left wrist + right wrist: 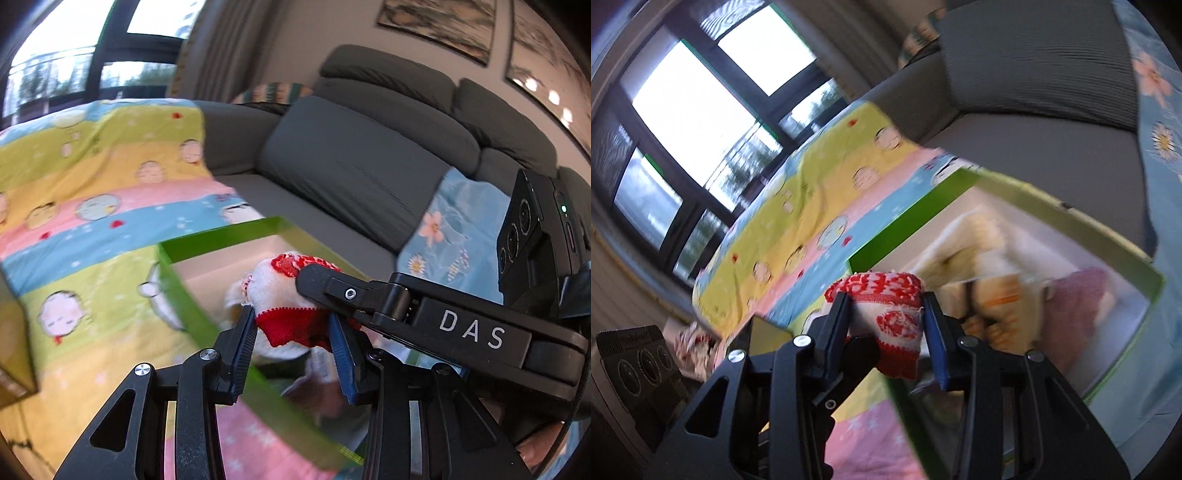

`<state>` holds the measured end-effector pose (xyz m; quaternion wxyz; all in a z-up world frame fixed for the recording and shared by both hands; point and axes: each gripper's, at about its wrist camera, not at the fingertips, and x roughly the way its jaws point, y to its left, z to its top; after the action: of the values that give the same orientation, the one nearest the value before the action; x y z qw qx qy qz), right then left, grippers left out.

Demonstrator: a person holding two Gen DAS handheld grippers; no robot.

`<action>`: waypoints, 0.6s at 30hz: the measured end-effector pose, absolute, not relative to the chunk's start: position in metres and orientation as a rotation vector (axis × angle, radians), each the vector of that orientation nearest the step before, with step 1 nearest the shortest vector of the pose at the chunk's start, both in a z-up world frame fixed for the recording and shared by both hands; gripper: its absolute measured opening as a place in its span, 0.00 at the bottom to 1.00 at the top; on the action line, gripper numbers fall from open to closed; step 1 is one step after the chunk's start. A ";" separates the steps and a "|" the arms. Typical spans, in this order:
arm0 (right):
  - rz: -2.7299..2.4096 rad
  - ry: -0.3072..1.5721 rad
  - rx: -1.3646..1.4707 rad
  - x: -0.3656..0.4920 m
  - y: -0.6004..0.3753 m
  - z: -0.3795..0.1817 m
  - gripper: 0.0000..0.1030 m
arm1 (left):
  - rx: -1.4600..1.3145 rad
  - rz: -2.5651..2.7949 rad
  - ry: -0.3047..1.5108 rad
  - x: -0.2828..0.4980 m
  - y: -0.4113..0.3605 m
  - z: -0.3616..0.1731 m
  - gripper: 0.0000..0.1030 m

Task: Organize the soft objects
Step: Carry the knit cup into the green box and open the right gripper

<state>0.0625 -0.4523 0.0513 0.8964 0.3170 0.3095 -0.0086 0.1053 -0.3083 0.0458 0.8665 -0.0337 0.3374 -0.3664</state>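
A rolled red-and-white knitted cloth point(280, 295) hangs over the open green box point(177, 295). My left gripper point(291, 325) is shut on its lower red edge, with a pad pressed to each side. From the right, a finger point(332, 286) of the right gripper lies across the top of the roll. In the right wrist view, my right gripper point(886, 310) is shut on the same cloth point(882, 288), which fills the gap between its pads. Part of the left gripper point(857, 354) shows dark below the roll.
The green box point(916, 218) holds a cream plush toy point(979, 240) and a pink soft thing point(1086, 291). It stands on a pastel cartoon blanket point(92, 192). A grey sofa point(369, 155) with a blue flowered cloth point(443, 229) is behind. A window point(694, 110) is at the left.
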 end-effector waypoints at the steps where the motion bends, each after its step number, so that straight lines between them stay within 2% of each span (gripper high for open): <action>1: -0.036 0.624 0.674 0.061 -0.459 0.049 0.38 | -0.069 -0.781 0.709 0.107 -0.314 0.044 0.39; 9: -0.100 0.683 0.780 0.059 -0.489 0.021 0.38 | -0.009 -0.782 0.795 0.117 -0.350 0.022 0.39; 18: -0.107 0.708 0.741 0.065 -0.482 0.017 0.39 | -0.050 -0.743 0.860 0.120 -0.343 0.016 0.39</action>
<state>0.0650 -0.4820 0.0174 0.8702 0.3541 0.3387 -0.0513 0.1204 -0.3426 0.0156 0.8427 -0.0237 0.4070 -0.3516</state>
